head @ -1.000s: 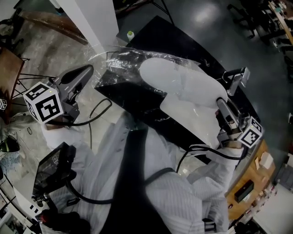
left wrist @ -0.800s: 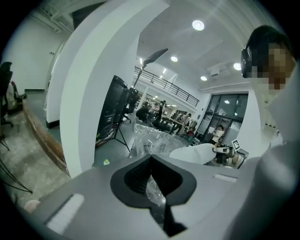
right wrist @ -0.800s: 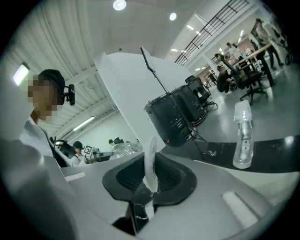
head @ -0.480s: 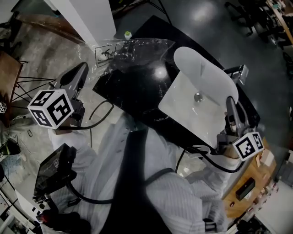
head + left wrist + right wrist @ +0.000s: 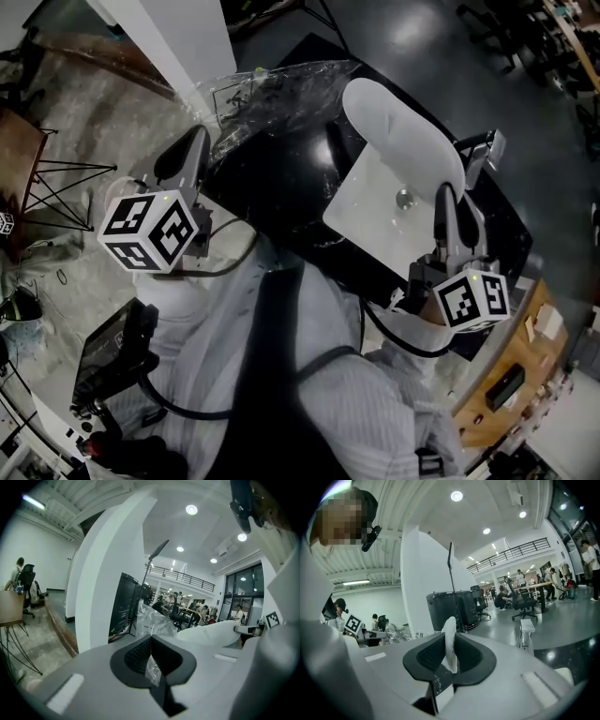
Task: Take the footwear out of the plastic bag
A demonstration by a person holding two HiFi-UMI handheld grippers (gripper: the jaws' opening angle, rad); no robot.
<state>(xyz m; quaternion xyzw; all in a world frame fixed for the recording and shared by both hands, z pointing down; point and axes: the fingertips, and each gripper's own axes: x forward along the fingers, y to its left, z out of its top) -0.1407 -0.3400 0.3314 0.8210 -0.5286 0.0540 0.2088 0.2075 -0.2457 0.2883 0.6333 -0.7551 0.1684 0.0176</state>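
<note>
The white footwear (image 5: 401, 155) lies out on the black table (image 5: 272, 192), clear of the crumpled clear plastic bag (image 5: 281, 94) at the table's far left corner. My left gripper (image 5: 195, 141) is shut on a corner of that bag; a scrap of film (image 5: 153, 670) shows pinched between its pads, and the rest of the bag (image 5: 157, 623) hangs beyond. My right gripper (image 5: 448, 202) grips the footwear's near edge. A white edge (image 5: 450, 641) stands upright between its pads, and its jaws are closing on it.
A white pillar (image 5: 178, 37) rises beyond the table's left corner, with a small bottle (image 5: 260, 71) by it. A metal clamp (image 5: 480, 157) sits at the table's right edge. A wooden bench (image 5: 511, 375) stands at lower right. Office chairs and people fill the hall behind.
The footwear has come out of the bag and slid right on the table. The bag has been drawn back toward the far left corner. Both grippers have moved nearer the body.
</note>
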